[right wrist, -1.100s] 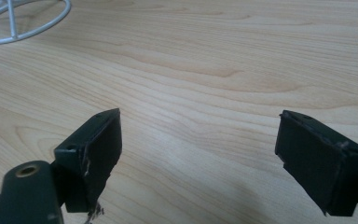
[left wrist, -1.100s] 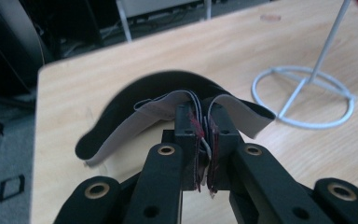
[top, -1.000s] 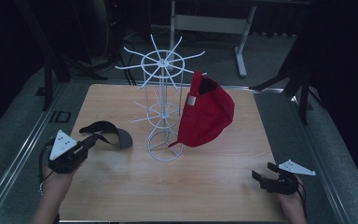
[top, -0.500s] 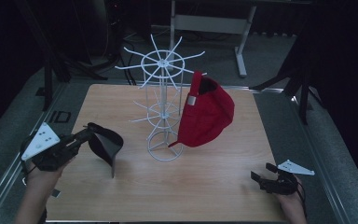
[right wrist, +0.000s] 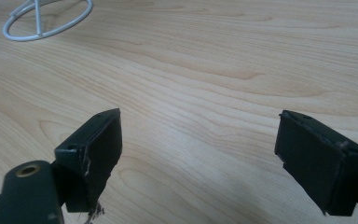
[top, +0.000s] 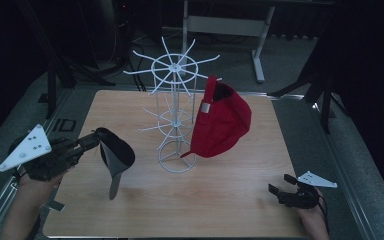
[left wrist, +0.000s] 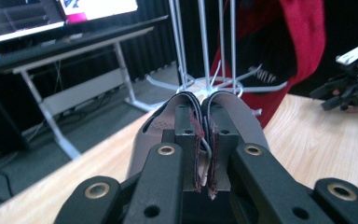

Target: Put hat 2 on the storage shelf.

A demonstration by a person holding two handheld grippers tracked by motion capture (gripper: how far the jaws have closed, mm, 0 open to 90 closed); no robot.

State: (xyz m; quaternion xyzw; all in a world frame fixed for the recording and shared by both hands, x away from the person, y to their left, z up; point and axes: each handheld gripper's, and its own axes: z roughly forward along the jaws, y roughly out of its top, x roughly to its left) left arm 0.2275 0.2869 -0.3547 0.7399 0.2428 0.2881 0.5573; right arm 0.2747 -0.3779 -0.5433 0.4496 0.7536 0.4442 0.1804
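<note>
High view: the left tongs [top: 92, 143] pinched the rear edge of a grey cap [top: 116, 157], held clear of the tabletop [top: 230, 210] just left of the white wire rack [top: 176, 120]. A red cap [top: 222, 122] hung on the rack's right side. The right tongs [top: 280, 192] rested low, well right of the rack's base.

Left gripper view: the jaws were pressed on folded cap fabric, with the rack's prongs beyond.

Right gripper view: the jaws stood spread, holding nothing, above bare wood.

Judgement: the likely step was hanging the grey cap. Keep the pinch firm, present the cap opening to a free left-side prong, and release only once it is seated.
</note>
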